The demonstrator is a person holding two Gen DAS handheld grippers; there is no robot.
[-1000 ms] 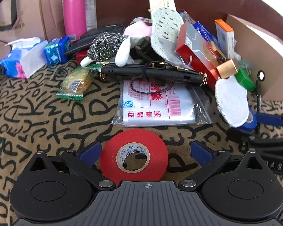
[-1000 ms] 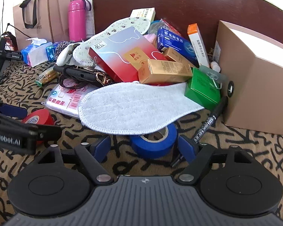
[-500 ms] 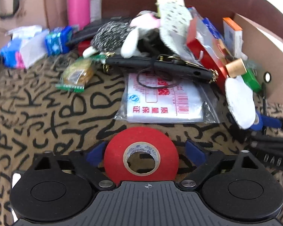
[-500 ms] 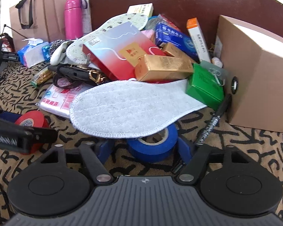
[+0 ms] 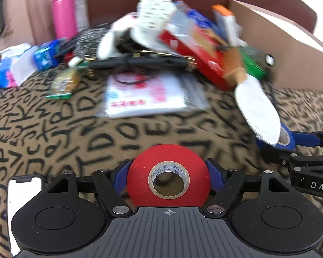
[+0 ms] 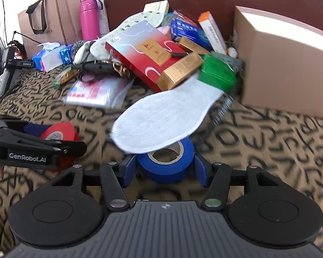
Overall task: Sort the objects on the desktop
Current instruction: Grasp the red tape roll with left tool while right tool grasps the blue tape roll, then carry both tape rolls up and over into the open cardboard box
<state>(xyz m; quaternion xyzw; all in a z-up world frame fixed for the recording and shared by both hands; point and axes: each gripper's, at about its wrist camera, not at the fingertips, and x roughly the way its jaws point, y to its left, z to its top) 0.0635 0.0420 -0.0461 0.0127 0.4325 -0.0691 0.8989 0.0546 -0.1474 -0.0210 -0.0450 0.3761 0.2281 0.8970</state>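
Two round tape rolls [image 5: 168,179], clamped.

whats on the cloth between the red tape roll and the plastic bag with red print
Nothing: in the left wrist view, only bare patterned cloth lies between the red tape roll, held in the left tool, and the plastic bag.

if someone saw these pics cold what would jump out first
Two bright tape rolls stand out: the red tape roll clamped in the left tool and the blue tape roll clamped in the right tool, both low over the letter-patterned cloth. A white insole lies over the blue roll's top. Behind sits a messy heap with a red box, and a pink bottle at the back left.
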